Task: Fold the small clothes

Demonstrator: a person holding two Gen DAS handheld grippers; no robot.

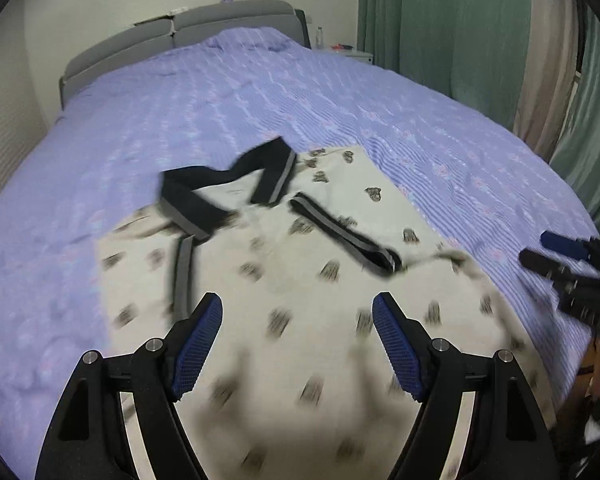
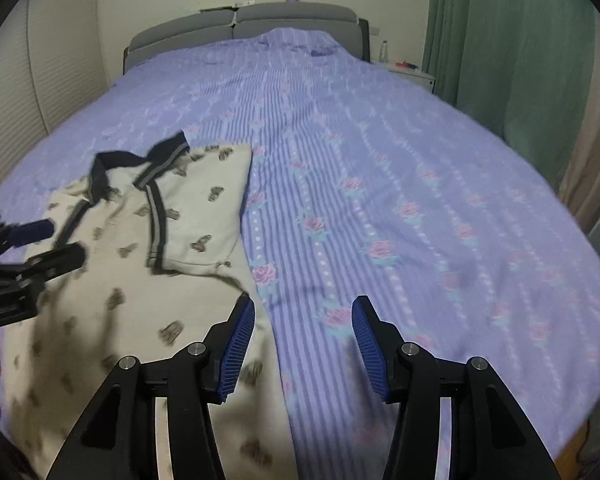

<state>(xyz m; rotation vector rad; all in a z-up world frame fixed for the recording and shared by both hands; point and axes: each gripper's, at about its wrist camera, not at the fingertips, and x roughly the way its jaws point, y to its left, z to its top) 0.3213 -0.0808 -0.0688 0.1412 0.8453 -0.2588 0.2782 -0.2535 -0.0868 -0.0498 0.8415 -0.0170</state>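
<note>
A small cream garment (image 1: 300,280) with dark printed motifs and black-and-grey ribbed trim lies on the purple bedspread, its sleeves folded inward across the body. My left gripper (image 1: 298,312) hovers above its lower body, open, with nothing between the blue pads. In the right wrist view the same garment (image 2: 148,264) lies at the left. There my right gripper (image 2: 304,316) stands open over the garment's right edge and the bare bedspread, holding nothing. Each gripper shows at the edge of the other's view: the right gripper (image 1: 540,250), the left gripper (image 2: 60,244).
The bedspread (image 2: 380,200) is striped with pink roses and covers a wide bed. A grey headboard (image 2: 260,20) stands at the far end. Green curtains (image 1: 460,20) hang at the right. A white nightstand (image 2: 412,72) with a bottle stands beside the bed.
</note>
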